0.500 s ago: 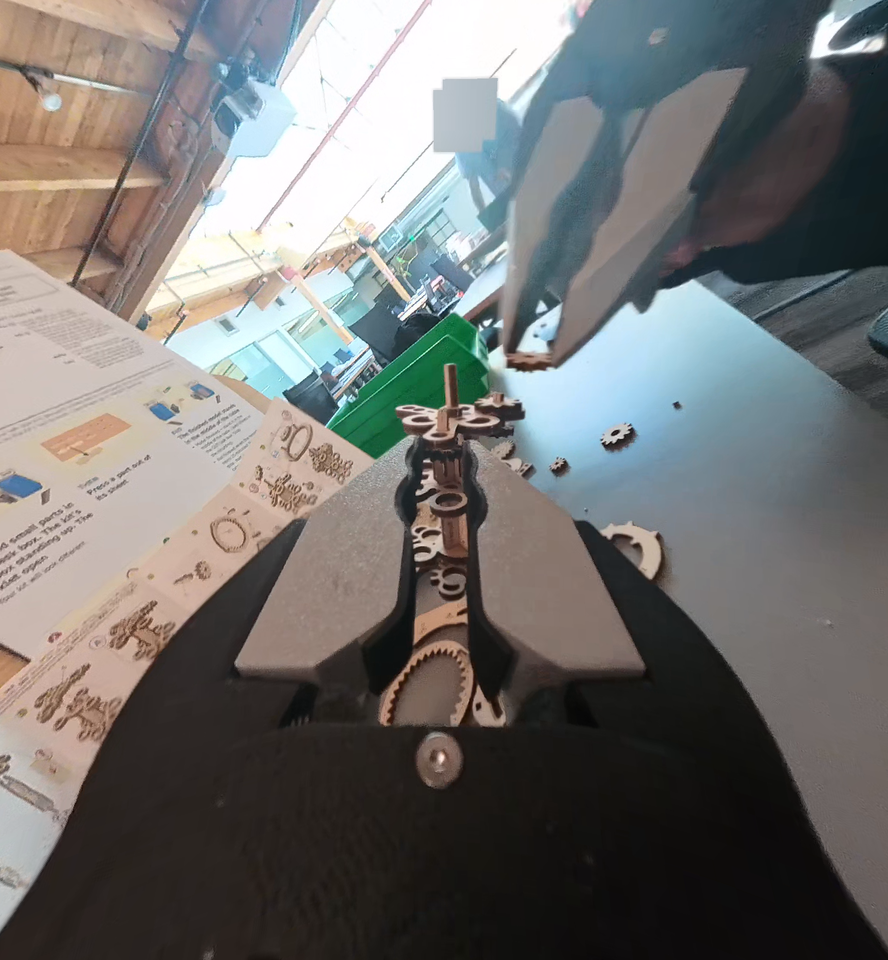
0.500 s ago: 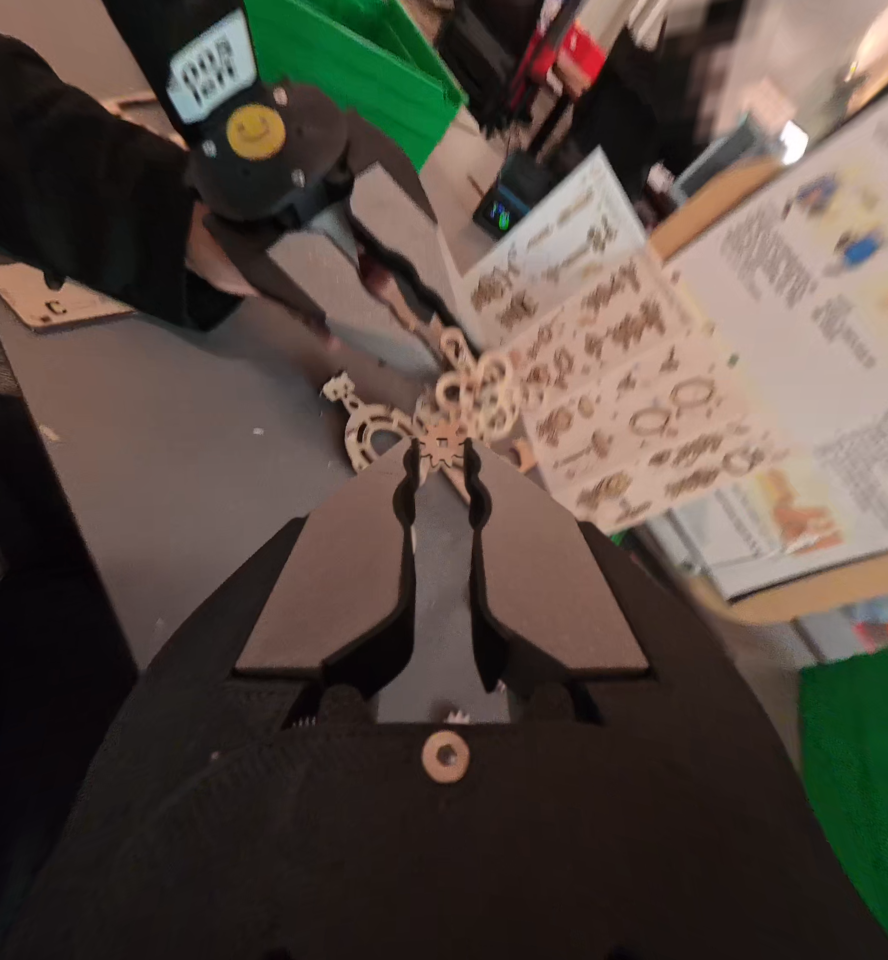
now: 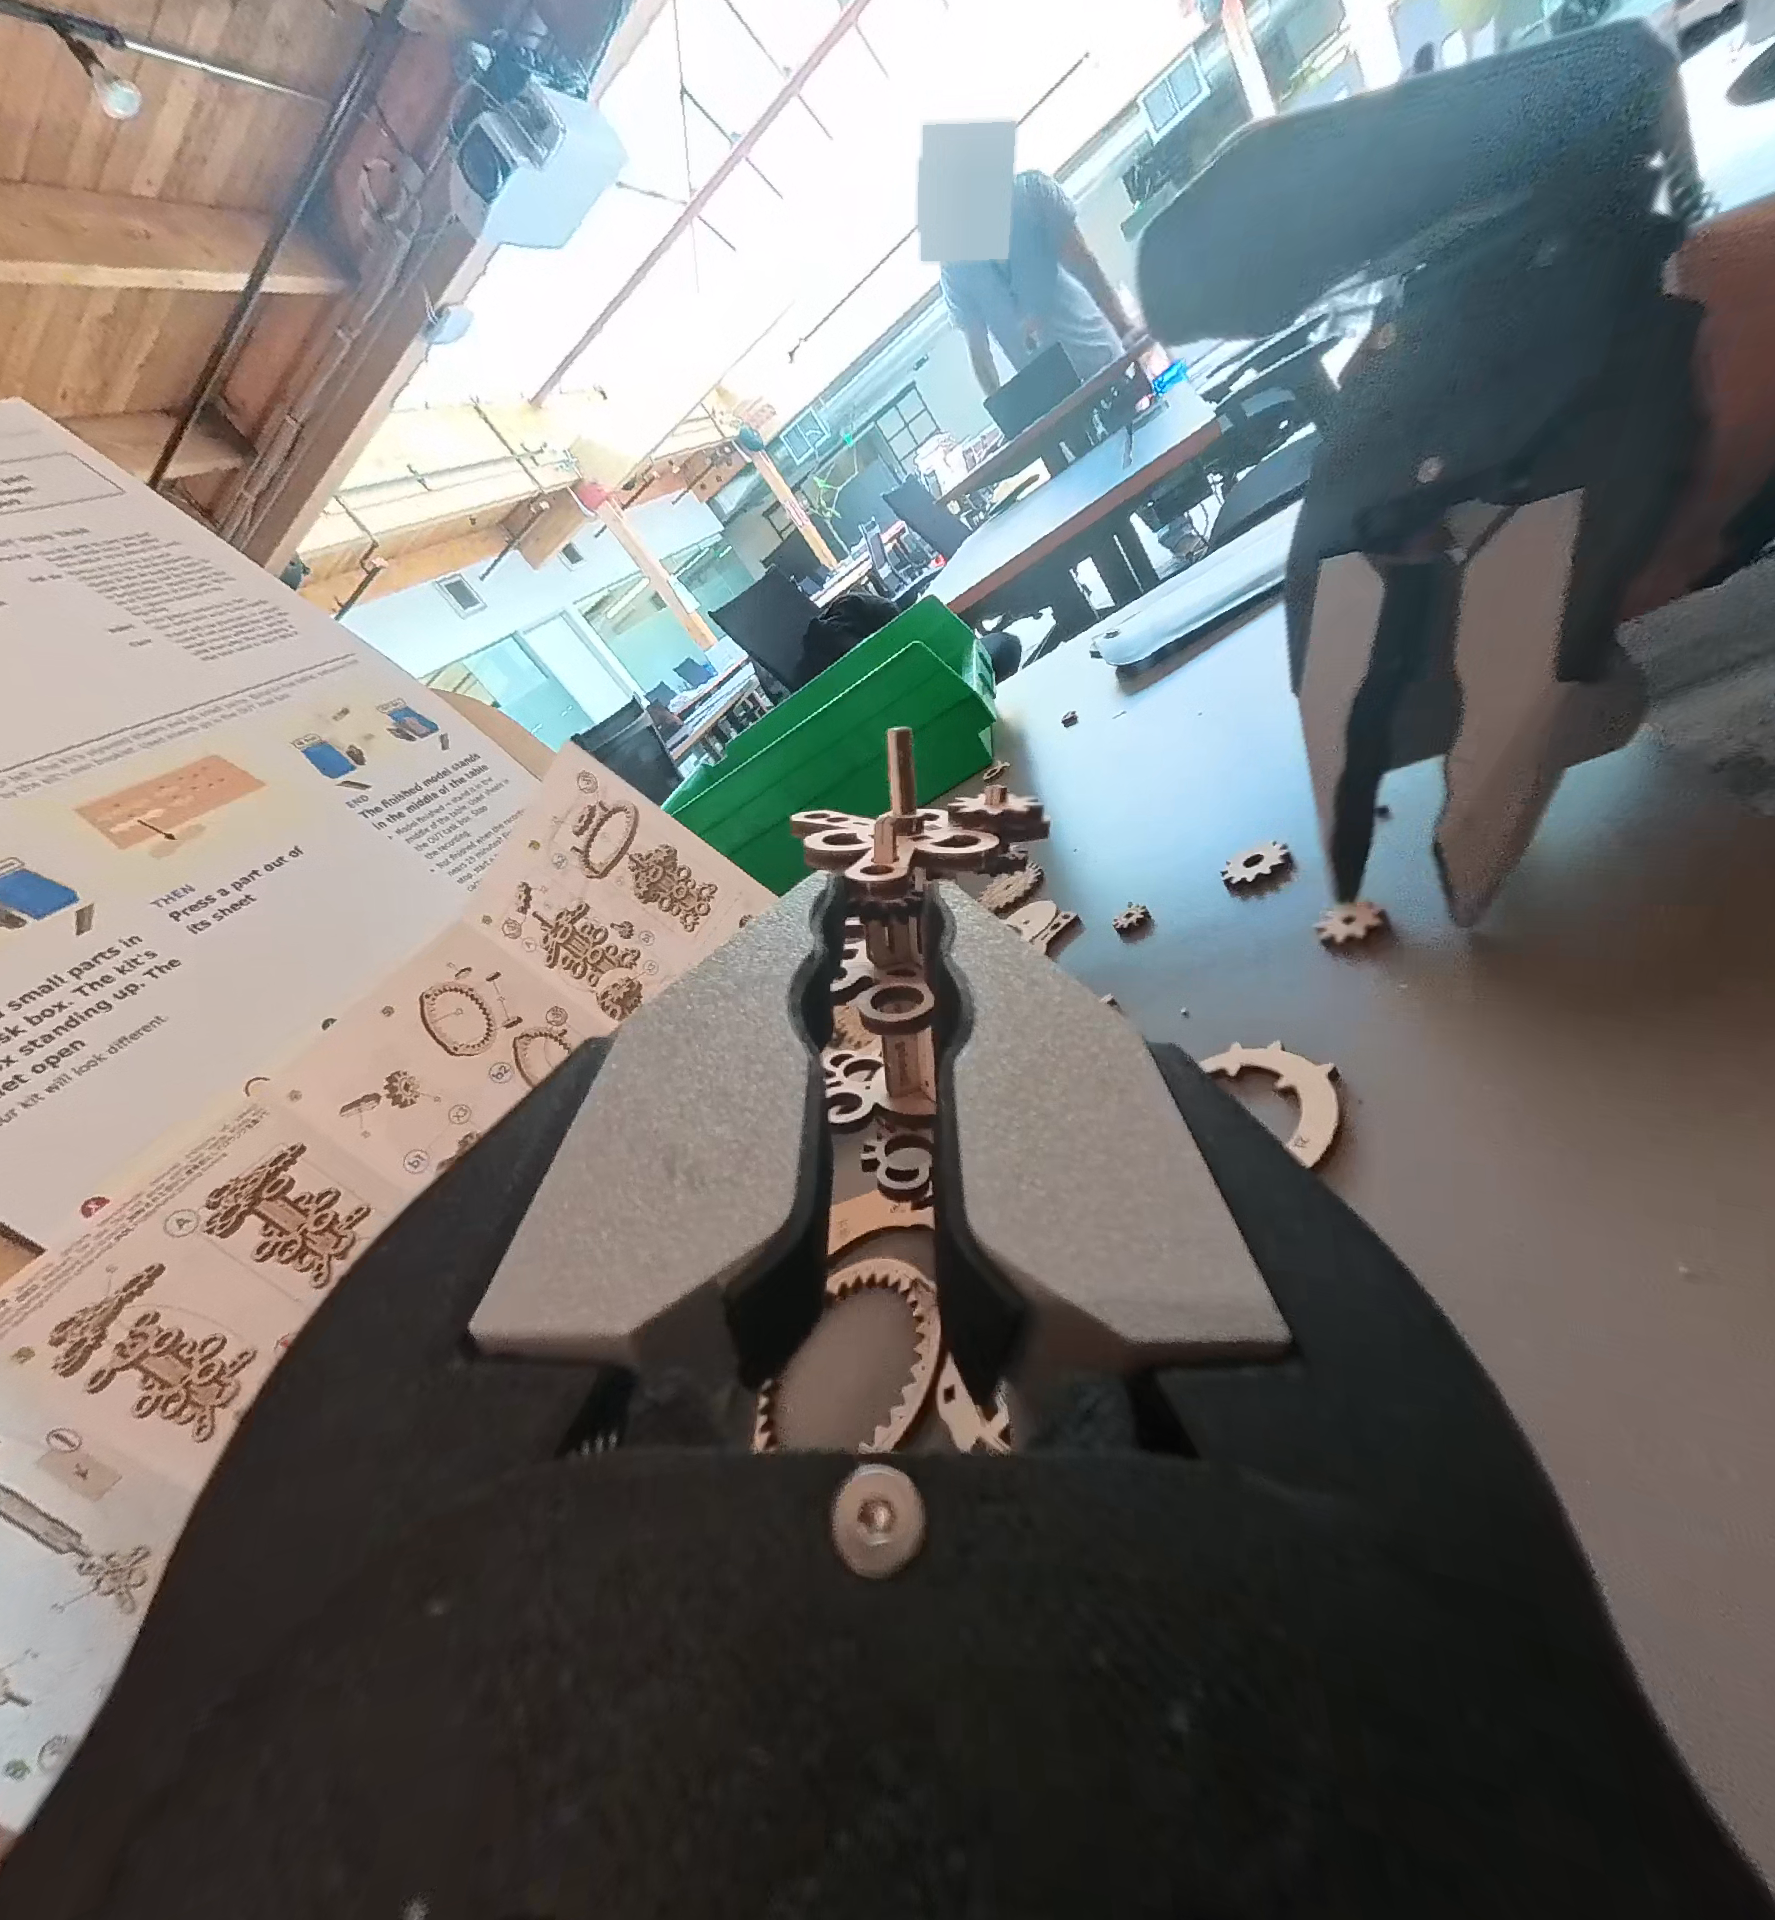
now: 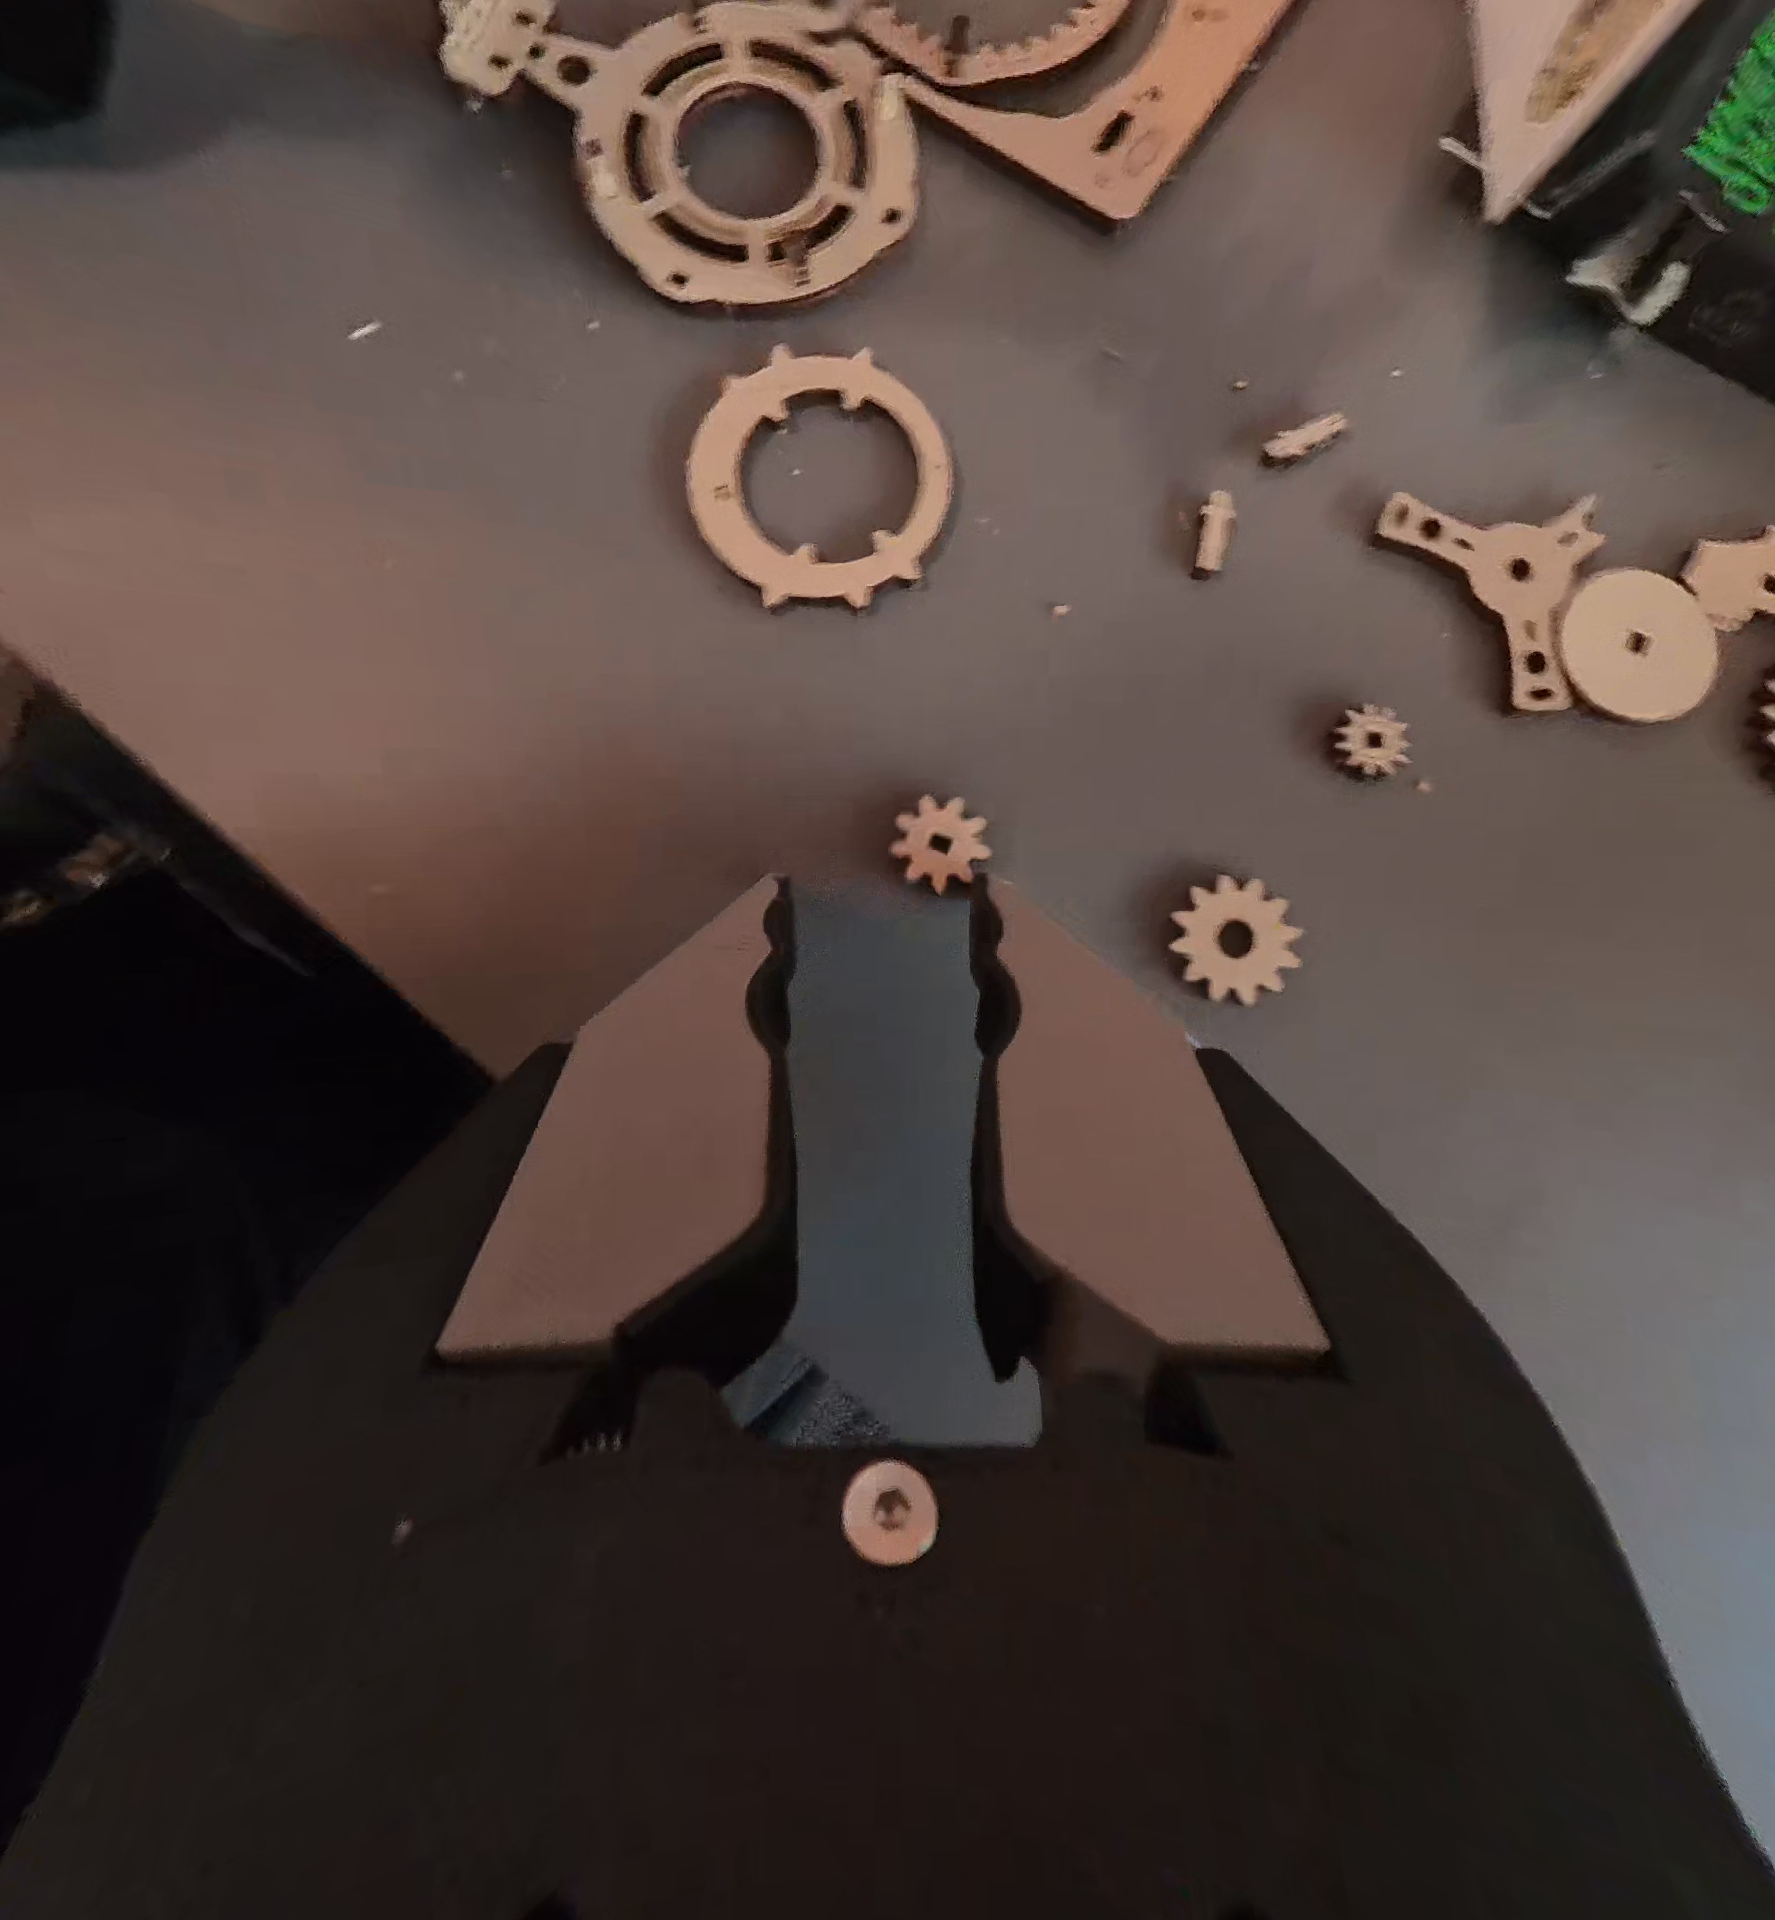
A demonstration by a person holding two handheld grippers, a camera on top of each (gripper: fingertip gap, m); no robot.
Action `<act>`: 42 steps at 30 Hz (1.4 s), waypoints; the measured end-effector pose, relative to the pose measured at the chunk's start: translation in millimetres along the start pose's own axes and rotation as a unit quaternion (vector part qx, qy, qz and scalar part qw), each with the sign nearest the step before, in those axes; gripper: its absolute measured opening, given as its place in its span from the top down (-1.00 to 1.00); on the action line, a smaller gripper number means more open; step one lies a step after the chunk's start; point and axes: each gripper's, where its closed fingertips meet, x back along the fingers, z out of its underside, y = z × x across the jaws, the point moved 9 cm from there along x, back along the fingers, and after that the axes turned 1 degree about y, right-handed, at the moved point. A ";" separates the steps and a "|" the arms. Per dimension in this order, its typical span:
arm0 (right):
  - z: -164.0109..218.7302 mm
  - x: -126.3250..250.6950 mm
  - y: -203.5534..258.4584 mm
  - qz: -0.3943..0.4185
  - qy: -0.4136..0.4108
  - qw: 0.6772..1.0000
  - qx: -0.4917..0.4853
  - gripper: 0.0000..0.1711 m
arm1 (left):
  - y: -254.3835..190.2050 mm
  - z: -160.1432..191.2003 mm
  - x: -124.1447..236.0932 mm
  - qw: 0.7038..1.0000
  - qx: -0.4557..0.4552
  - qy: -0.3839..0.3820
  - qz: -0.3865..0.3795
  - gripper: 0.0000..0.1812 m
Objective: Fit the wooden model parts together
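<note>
While my left gripper [image 3: 878, 904] clamps the part-built wooden model [image 3: 898, 847], axle up, my right gripper [image 4: 878, 883], jaws apart and empty, hangs over the surface [image 4: 395, 644] with the small gear [image 4: 940, 842] just off its right fingertip, not between.

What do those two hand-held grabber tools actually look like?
Both are alike: a broad matte black body with a silver screw at its middle, and two flat grey wedge-shaped fingers with wavy black inner edges. That goes for the left gripper and the right gripper. No cables show.
</note>
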 end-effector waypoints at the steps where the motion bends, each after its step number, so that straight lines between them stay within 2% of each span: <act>1: 0.2 0.6 4.4 -0.006 0.003 1.000 0.013 0.65 | 0.1 0.1 -0.1 1.000 0.003 -0.001 0.001 0.89; 4: -0.3 2.5 8.9 -0.005 0.006 0.999 0.038 0.64 | -0.9 -0.1 -0.3 1.000 0.003 -0.001 0.004 0.89; 8: -3.0 8.0 -8.1 0.025 0.005 0.999 0.040 0.67 | -0.4 -1.4 0.6 1.000 0.002 -0.004 0.003 0.88; 13: -9.5 6.1 -9.0 -0.038 -0.009 0.993 0.113 0.74 | -0.3 -2.3 1.2 1.000 0.003 -0.008 0.004 0.89; 17: -13.9 -2.9 -14.4 -0.053 -0.002 0.992 0.118 0.70 | -2.7 -2.3 0.4 1.000 -0.001 -0.009 0.013 0.88; 21: -12.0 -8.8 -14.4 -0.056 0.008 0.989 0.139 0.82 | -2.5 -1.5 0.5 1.000 0.006 -0.010 0.017 0.88; 27: -10.8 -9.1 -16.6 -0.077 0.001 0.985 0.156 0.84 | -6.3 -2.5 -1.7 0.999 0.031 -0.006 0.040 0.88; 29: -16.3 -4.3 -16.3 -0.073 -0.025 0.983 0.169 0.84 | -7.8 -3.7 -2.1 0.998 0.039 -0.003 0.052 0.88; 33: -48.8 32.3 2.0 -0.065 -0.156 0.950 0.263 0.84 | -13.9 -5.2 -4.4 0.994 0.057 0.008 0.090 0.88; 36: -75.4 50.3 17.0 -0.041 -0.206 0.918 0.336 0.84 | -20.6 -6.2 -6.5 0.991 0.060 0.014 0.121 0.88; 42: -106.9 44.8 34.6 -0.032 -0.217 0.888 0.404 0.85 | -21.9 -4.2 -6.3 0.988 0.069 0.008 0.135 0.88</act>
